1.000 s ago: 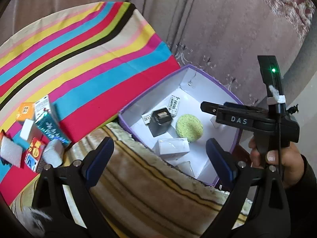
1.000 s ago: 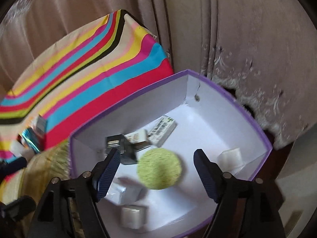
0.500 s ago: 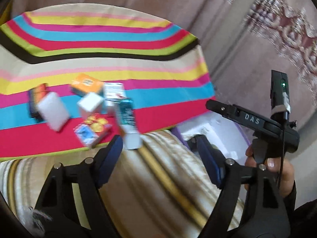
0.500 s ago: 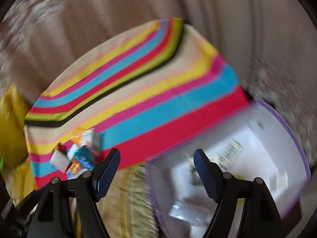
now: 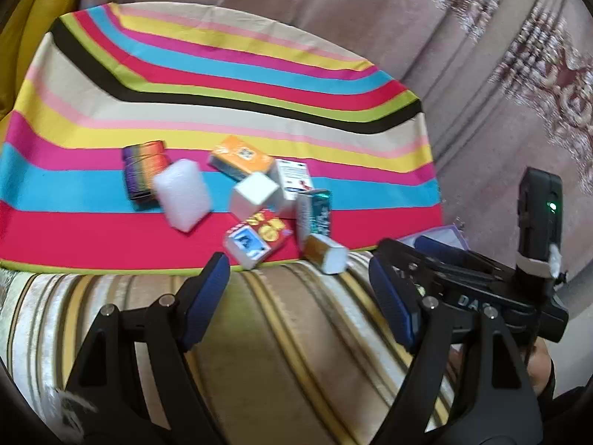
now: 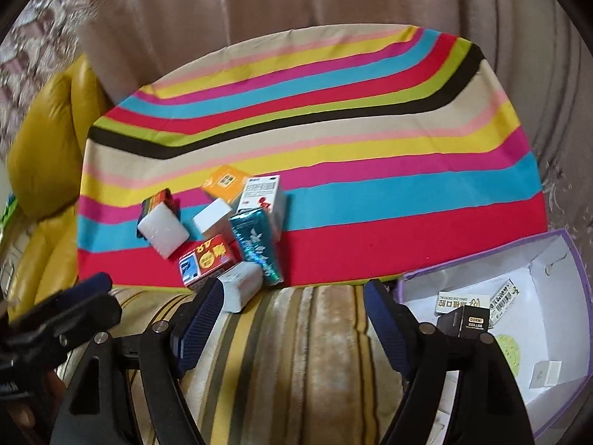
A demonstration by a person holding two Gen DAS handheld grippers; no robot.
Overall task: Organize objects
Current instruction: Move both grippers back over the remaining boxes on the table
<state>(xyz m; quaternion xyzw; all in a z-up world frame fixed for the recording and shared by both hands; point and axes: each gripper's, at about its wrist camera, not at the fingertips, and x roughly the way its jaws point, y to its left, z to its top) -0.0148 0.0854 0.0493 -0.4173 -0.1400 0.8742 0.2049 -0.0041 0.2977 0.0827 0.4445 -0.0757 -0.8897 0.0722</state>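
Note:
A cluster of small boxes lies on a striped cloth (image 5: pixel 222 111): an orange box (image 5: pixel 241 155), a white cube (image 5: pixel 254 194), a white medicine box (image 5: pixel 292 181), a teal box (image 5: pixel 315 215), a red box (image 5: pixel 257 237), a white foam block (image 5: pixel 183 194) and a rainbow item (image 5: pixel 142 170). The cluster also shows in the right wrist view, with the teal box (image 6: pixel 257 248) and the red box (image 6: pixel 207 261). My left gripper (image 5: pixel 300 296) is open and empty, just short of the cluster. My right gripper (image 6: pixel 292 319) is open and empty, over the sofa cushion. A purple-rimmed box (image 6: pixel 578 259) at right holds several items.
A striped beige sofa cushion (image 6: pixel 296 352) lies under both grippers. A yellow cushion (image 6: pixel 48 141) sits at the left. A curtain (image 6: pixel 333 0) hangs behind the cloth. The right gripper's body (image 5: pixel 481 289) shows at the right of the left wrist view.
Both grippers have swung left, away from the purple-rimmed box, and now face the cluster of boxes on the striped cloth. Both stay open and empty.

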